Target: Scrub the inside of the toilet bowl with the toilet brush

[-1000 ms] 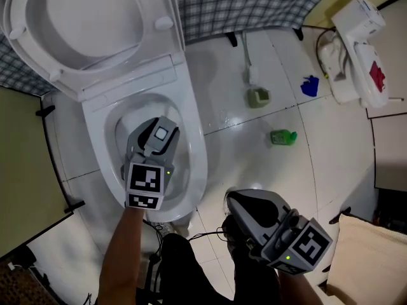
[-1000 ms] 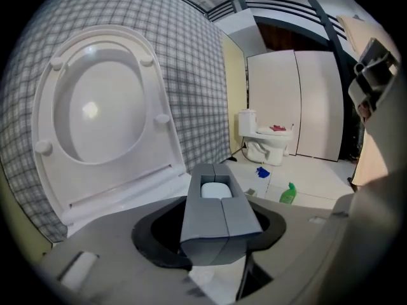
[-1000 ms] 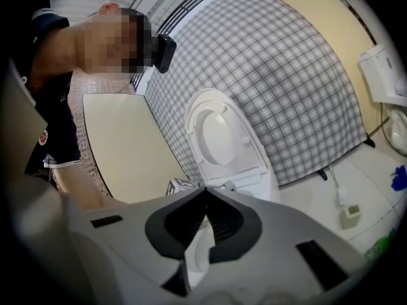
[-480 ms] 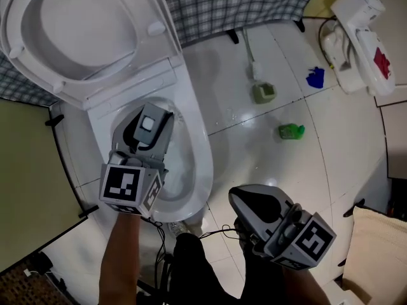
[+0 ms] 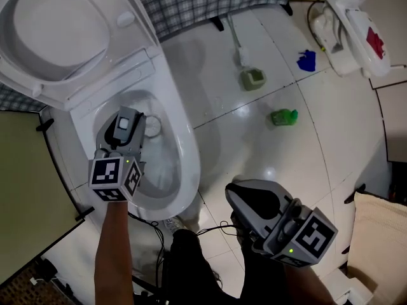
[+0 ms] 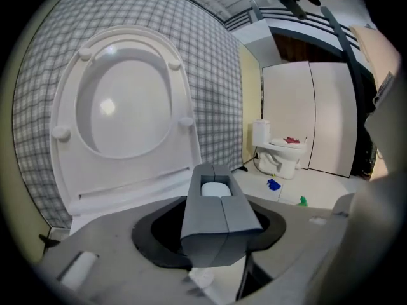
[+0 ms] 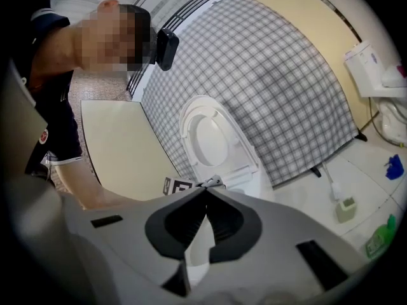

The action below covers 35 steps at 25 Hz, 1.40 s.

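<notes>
One sweep leftward: scrubbing looks under way inside the toilet bowl (image 5: pixel 184 170).
Pinching a white handle end (image 6: pixel 216 188), probably the toilet brush's, the left tongs (image 5: pixel 124 126) have slid from mid-bowl to its left wall, bristles hidden beneath. The right tongs (image 7: pixel 205 189) hang pressed together, empty, above the floor (image 5: pixel 254 145).

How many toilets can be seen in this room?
2. The near toilet, with its lid raised, is at the head view's left. The far toilet is at its top right corner. Others may lie outside view.
</notes>
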Each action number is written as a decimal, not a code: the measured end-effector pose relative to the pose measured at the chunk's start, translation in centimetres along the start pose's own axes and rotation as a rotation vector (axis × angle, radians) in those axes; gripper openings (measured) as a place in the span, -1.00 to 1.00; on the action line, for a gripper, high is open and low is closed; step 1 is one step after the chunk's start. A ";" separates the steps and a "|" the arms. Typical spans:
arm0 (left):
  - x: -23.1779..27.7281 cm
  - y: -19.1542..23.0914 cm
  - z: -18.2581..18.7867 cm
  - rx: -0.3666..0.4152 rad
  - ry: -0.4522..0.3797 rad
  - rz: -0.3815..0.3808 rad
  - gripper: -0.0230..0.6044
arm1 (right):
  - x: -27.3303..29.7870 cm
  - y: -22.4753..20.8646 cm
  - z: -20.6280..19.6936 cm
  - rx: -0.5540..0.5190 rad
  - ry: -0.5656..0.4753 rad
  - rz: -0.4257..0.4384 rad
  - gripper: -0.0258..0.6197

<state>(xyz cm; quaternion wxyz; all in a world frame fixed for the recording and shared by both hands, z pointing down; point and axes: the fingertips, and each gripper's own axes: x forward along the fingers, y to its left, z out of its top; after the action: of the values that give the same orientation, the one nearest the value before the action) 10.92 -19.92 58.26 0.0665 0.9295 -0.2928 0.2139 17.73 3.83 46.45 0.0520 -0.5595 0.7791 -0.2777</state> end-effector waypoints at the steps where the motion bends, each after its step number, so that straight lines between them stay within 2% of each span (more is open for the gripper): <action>1: 0.3 0.5 -0.7 -0.009 0.011 0.011 -0.25 | -0.3 -0.2 -0.2 -0.003 0.004 -0.006 -0.92; 4: 0.3 1.8 0.4 -0.050 -0.013 0.043 -0.25 | -1.1 -0.9 -0.4 -0.007 0.009 -0.023 -0.92; 12: -1.4 2.0 9.2 -0.084 -0.191 0.042 -0.27 | -0.8 -0.2 1.0 -0.013 0.008 -0.001 -0.92; 19: 0.4 1.9 7.0 -0.058 -0.166 0.063 -0.28 | -0.2 -0.8 0.4 -0.016 0.023 -0.009 -0.92; 24: 0.4 3.6 3.8 -0.123 -0.142 0.081 -0.28 | 0.5 -0.4 -0.7 -0.009 0.044 0.000 -0.92; 29: 0.5 5.0 1.1 -0.140 -0.118 0.105 -0.28 | 1.3 -0.1 -1.4 -0.023 0.053 -0.006 -0.92; 35: -1.5 6.2 5.2 -0.154 -0.221 0.116 -0.29 | 1.9 0.9 -1.4 -0.020 0.063 0.010 -0.92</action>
<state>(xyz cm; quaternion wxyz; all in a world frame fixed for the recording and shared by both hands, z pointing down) 8.09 -25.55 52.89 0.0925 0.9211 -0.3672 0.0904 15.71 2.78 47.59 0.0234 -0.5469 0.7860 -0.2873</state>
